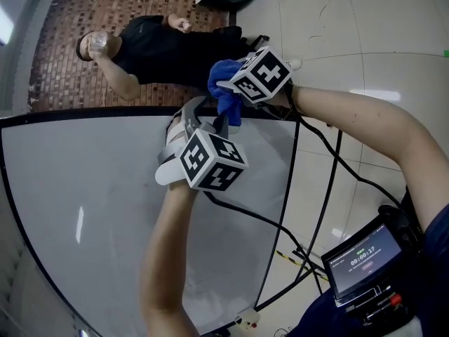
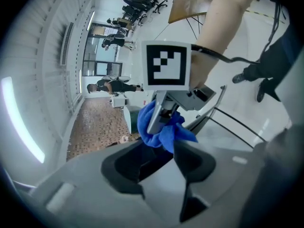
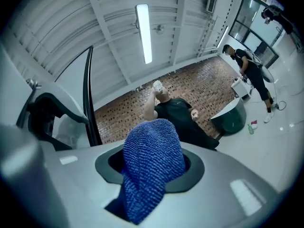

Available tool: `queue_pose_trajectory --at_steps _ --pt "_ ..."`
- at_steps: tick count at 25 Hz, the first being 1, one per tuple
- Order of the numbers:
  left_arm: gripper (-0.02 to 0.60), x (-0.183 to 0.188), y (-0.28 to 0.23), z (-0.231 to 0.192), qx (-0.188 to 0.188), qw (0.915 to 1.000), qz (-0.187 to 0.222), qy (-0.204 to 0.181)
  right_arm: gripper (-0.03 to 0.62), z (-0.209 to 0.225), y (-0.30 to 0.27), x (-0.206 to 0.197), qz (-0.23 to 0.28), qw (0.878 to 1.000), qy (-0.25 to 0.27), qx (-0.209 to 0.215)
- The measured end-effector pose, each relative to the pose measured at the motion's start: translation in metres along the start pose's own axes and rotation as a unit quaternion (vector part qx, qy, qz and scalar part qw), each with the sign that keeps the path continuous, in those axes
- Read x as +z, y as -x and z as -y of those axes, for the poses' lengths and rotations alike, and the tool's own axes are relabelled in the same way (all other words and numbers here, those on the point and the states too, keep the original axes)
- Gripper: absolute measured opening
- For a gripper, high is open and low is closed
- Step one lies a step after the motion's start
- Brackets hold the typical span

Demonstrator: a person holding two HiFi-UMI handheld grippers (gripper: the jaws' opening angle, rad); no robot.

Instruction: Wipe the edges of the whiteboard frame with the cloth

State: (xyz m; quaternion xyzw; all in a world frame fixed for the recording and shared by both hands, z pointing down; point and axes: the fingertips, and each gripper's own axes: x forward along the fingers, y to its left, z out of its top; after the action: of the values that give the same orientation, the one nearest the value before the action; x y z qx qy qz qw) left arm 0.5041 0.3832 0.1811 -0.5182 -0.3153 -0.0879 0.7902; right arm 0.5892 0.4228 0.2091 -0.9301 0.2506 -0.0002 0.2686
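Blue looped-weave cloth (image 3: 153, 158) wadded, clamped in right gripper (image 3: 149, 175), by thin black whiteboard frame (image 1: 105, 112); left gripper (image 2: 159, 167) alongside, jaws together, empty.

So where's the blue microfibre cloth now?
Head view, top centre: blue microfibre cloth clamped in the tongs of the right gripper, by the whiteboard's black frame edge, just above the left gripper.

Cloth (image 3: 151, 160): blue knitted microfibre, rough ribbed pile, matt
Whiteboard (image 1: 84, 202): smooth white panel, glossy, faint light streaks
Whiteboard frame (image 1: 70, 115): thin, black, slight sheen
Right hand-held gripper (image 3: 152, 144), left hand-held gripper (image 2: 160, 156): smooth matt grey plastic shells
Floor (image 1: 372, 41): pale polished tiles, reflective
Mosaic paving (image 1: 77, 20): brown, small-tiled, duller
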Motion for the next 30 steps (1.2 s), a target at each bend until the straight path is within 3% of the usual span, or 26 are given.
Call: queue_pose_trajectory --at_steps 4,11,19,26,30 --pt "0.201 0.002 -0.001 0.013 -0.013 0.9999 0.008 0.005 0.164 -0.001 0.003 -0.016 0.007 0.999 -0.035 0.022" --pt "0.201 0.005 -0.008 0.028 -0.031 0.9995 0.001 0.004 0.164 0.007 0.009 -0.018 0.013 0.997 -0.079 0.018" --pt "0.201 0.003 -0.009 0.036 -0.04 0.9991 -0.007 0.008 0.161 0.037 0.021 -0.033 0.04 0.983 -0.181 -0.019" --pt "0.201 0.005 -0.014 0.047 -0.054 0.9985 -0.007 0.007 0.158 0.02 0.014 -0.062 -0.001 0.986 -0.168 0.013" --pt "0.202 0.012 -0.018 0.052 -0.052 0.9984 -0.001 -0.022 0.158 0.024 0.017 -0.075 -0.026 0.991 -0.134 0.0"
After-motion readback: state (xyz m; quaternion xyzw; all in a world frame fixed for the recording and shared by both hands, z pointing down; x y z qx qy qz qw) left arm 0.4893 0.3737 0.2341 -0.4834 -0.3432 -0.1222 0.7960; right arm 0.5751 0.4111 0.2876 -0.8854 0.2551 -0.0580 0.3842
